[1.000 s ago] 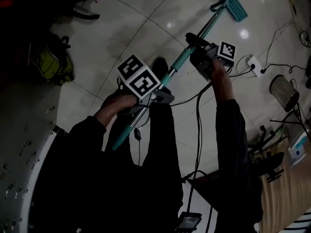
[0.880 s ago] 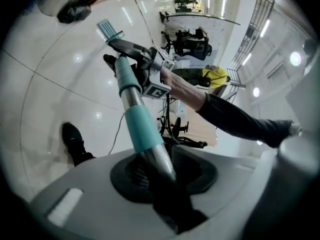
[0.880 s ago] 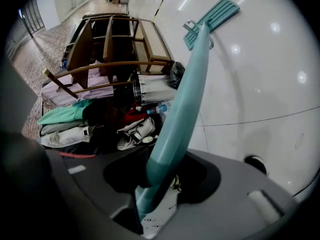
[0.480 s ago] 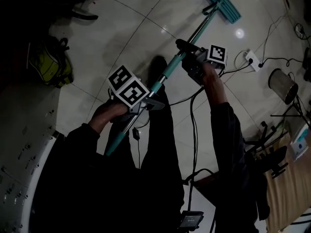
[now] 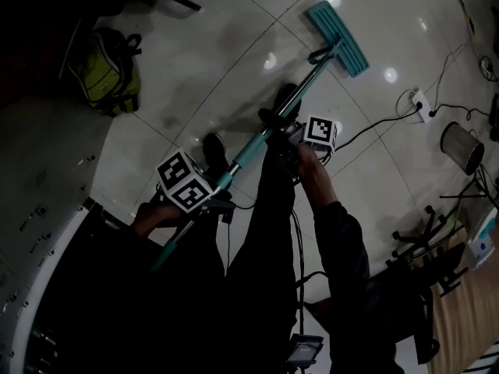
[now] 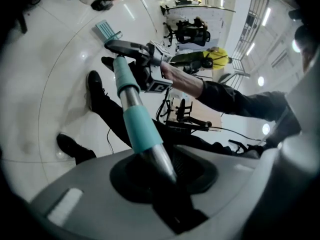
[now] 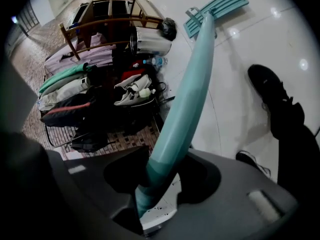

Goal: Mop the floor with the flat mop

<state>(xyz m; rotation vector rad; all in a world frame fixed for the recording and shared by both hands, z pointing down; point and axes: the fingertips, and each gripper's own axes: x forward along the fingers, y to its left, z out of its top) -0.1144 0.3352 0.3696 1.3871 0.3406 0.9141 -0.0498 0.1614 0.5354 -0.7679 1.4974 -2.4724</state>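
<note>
The flat mop has a teal head lying flat on the shiny tiled floor at the top of the head view. Its teal and silver handle slants down to the left. My right gripper is shut on the handle's upper part, below the head. My left gripper is shut on the lower end. In the left gripper view the handle rises out of my left gripper toward the mop head. In the right gripper view the handle leaves my right gripper for the head.
A green backpack lies at the upper left. A power strip with cables and a wire bin sit at the right. The person's shoes stand beside the handle. A wooden rack and piled clothes show in the right gripper view.
Both grippers have moved down and left in the head view with the handle held. The mop head has slid across the floor toward the person.
</note>
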